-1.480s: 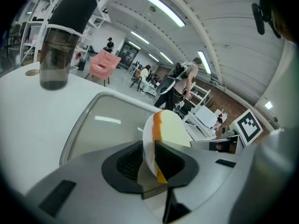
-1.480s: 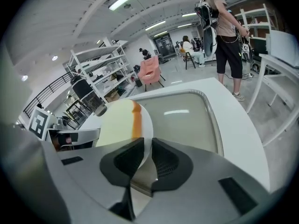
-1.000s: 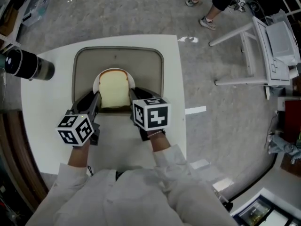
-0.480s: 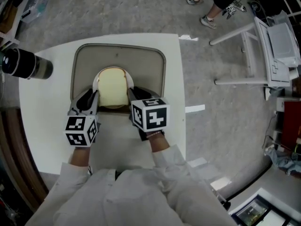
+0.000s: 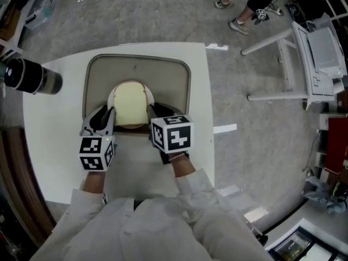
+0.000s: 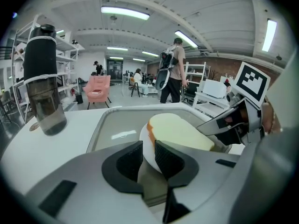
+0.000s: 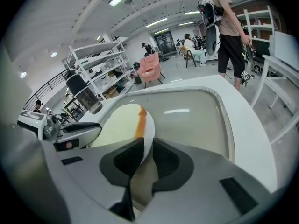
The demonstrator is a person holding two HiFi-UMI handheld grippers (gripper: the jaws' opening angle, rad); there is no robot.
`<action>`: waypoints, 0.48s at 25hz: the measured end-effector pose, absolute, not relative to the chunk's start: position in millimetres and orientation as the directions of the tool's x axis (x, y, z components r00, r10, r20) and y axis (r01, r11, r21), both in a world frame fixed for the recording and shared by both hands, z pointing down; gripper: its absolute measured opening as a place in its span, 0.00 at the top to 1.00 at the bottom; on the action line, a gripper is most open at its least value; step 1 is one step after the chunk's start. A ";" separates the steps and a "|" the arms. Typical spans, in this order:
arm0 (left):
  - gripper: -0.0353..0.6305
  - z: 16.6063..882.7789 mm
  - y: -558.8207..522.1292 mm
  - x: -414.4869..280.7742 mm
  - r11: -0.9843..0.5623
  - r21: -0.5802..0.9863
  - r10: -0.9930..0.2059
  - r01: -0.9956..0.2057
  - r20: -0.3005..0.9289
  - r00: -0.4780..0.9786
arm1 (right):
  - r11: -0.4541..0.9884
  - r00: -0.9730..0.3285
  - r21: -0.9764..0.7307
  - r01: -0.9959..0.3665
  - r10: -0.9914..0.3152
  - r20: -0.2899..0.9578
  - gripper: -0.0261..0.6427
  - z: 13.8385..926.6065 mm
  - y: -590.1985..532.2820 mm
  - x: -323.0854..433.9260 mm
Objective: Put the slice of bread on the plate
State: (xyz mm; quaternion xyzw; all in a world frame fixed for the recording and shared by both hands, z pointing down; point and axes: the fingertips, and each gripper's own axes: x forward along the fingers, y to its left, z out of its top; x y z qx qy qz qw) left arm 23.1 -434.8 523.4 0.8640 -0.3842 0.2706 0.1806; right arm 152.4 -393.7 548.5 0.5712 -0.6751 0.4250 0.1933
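A pale slice of bread with a brown crust lies on a small white plate over the grey tray. My left gripper is shut on the plate's left rim, and my right gripper is shut on its right rim. In the left gripper view the black pads pinch the plate, with the bread just beyond. The right gripper view shows the plate's edge clamped between the jaws and the bread to the left.
A black and grey bottle stands on the white table at the left, also seen as a tall bottle. The table's right edge drops to the floor. A person and a white stand are beyond it.
My left gripper has turned upright and shifted slightly right at the plate's left rim. The plate, the bread and my right gripper have hardly moved.
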 end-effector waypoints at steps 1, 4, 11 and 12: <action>0.82 524.4 -434.3 22.5 -0.638 0.108 -0.564 -0.763 0.609 0.557 | -0.010 -0.269 -0.346 -0.938 -0.607 0.748 0.87 548.3 -393.6 152.9; 0.82 524.5 -431.9 18.4 -0.629 0.132 -0.555 -0.766 0.614 0.561 | 0.010 -0.253 -0.310 -0.951 -0.602 0.757 0.87 546.4 -390.9 152.9; 0.82 510.3 -426.2 10.5 -0.629 0.170 -0.546 -0.759 0.599 0.586 | 0.021 -0.223 -0.271 -0.962 -0.632 0.742 0.87 529.9 -384.2 153.9; 0.82 505.8 -423.9 11.5 -0.631 0.179 -0.543 -0.755 0.592 0.595 | 0.019 -0.217 -0.267 -0.964 -0.640 0.737 0.87 525.1 -382.5 155.5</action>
